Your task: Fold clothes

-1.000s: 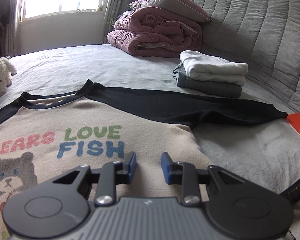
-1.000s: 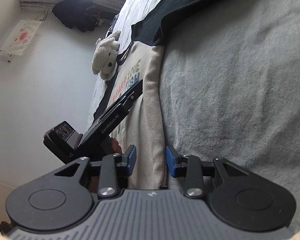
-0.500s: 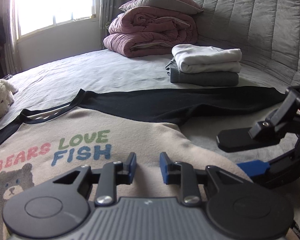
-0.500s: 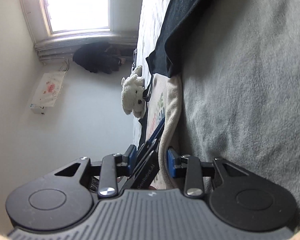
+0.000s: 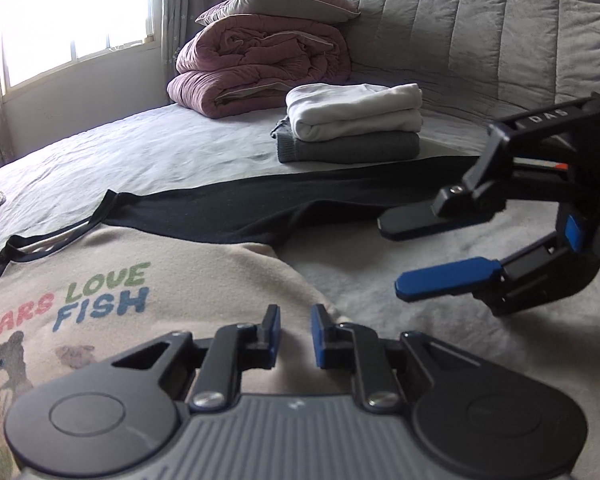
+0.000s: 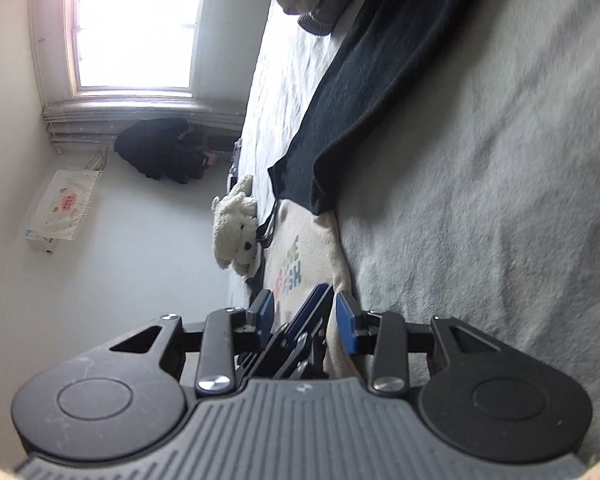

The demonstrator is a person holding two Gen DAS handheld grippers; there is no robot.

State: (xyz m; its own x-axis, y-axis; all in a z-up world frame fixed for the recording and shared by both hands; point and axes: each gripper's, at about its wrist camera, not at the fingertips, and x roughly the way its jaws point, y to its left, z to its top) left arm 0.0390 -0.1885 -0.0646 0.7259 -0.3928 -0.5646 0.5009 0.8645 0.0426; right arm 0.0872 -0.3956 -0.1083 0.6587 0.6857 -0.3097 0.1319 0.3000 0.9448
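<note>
on a grey bed [image 5: 228, 152], a cream shirt [image 5: 172, 276] is lying flat. both grippers, left [image 5: 294, 334] and right [image 5: 432, 250], are hovering open-jawed over its side edge, holding nothing. a shallow pinch could be catching only one layer, skewing the fold.

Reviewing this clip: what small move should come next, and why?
Probably bring the open right gripper down onto the black sleeve to pinch it: the shirt lies flat and unfolded, the sleeve is stretched out, and the open left gripper holds nothing.
</note>
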